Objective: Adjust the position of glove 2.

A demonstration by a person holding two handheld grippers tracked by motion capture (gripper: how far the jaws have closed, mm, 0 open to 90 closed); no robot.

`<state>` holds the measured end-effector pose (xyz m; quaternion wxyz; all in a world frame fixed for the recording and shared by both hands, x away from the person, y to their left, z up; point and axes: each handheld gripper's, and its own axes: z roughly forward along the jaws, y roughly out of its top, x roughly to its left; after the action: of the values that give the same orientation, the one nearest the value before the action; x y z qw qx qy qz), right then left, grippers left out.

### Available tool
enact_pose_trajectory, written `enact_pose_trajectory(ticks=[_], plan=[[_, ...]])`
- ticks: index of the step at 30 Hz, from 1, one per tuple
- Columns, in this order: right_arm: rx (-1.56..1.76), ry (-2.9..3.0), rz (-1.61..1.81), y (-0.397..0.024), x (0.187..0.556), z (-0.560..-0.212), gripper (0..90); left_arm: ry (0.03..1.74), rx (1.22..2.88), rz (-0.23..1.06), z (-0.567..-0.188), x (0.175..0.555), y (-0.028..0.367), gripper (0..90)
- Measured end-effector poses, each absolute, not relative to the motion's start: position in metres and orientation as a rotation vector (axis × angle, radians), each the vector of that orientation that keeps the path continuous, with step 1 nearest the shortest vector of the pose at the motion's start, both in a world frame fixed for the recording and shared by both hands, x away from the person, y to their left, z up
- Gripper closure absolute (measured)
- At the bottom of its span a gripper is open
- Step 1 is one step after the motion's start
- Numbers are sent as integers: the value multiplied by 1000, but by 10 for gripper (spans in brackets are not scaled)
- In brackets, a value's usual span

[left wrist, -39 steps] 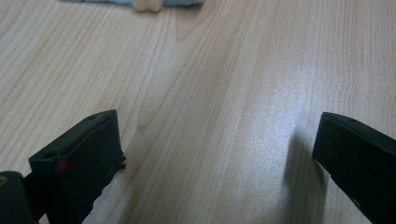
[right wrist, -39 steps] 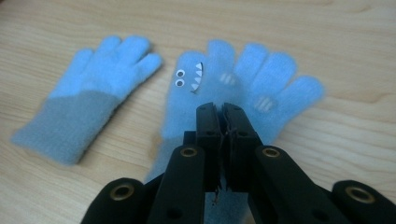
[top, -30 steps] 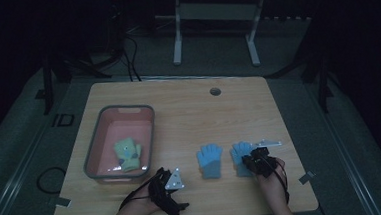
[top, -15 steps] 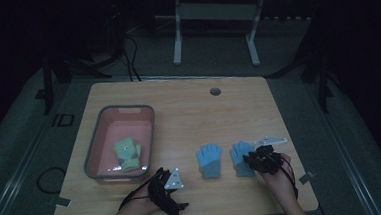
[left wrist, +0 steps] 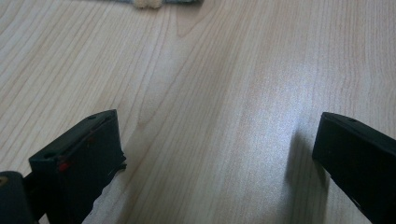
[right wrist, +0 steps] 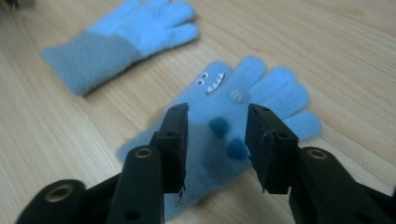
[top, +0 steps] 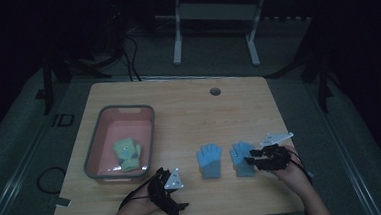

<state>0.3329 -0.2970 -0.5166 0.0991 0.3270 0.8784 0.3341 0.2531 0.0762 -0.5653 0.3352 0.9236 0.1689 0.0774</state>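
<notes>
The right gripper [right wrist: 215, 140], low and centre in its own view, has just been opening its jaws and now stands released above a blue glove with a monster face [right wrist: 243, 100], which lies flat on the wooden table [top: 188, 107]. A second blue glove [right wrist: 121, 39] lies at upper left. In the high view, the left gripper [top: 166, 189] rests at lower left, jaws spread wide, near a pink bin [top: 93, 148].

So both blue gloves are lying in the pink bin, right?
No. Both blue gloves lie on the table, right of the bin, as the high view shows. The bin holds a yellowish glove instead.
</notes>
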Motion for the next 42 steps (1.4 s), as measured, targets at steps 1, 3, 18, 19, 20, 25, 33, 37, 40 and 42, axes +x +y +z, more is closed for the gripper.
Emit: enact_pose_trajectory(ticks=[1,3,18,19,20,25,33,37,40,42], plan=[[953,2607,978,-297,334,-518,614,440,2411,202,-565,253,76,16],[949,2616,968,-297,335,-519,618,439,2411,200,-565,253,76,16],[928,2642,939,-292,344,-542,707,440,2411,200,-566,253,77,16],[935,2636,935,-292,343,-542,747,438,2412,201,-566,253,77,16],[942,2636,924,-291,343,-542,774,439,2412,200,-566,253,77,16],[946,2624,876,-286,341,-540,844,437,2412,202,-566,253,76,16],[931,2583,958,-280,338,-509,864,438,2411,201,-566,253,77,16],[876,2571,1017,-268,334,-485,864,436,2412,202,-566,253,76,16],[852,2565,1037,-261,333,-476,864,435,2412,204,-566,253,76,16],[820,2552,1066,-247,332,-467,864,437,2411,202,-566,253,77,16]])
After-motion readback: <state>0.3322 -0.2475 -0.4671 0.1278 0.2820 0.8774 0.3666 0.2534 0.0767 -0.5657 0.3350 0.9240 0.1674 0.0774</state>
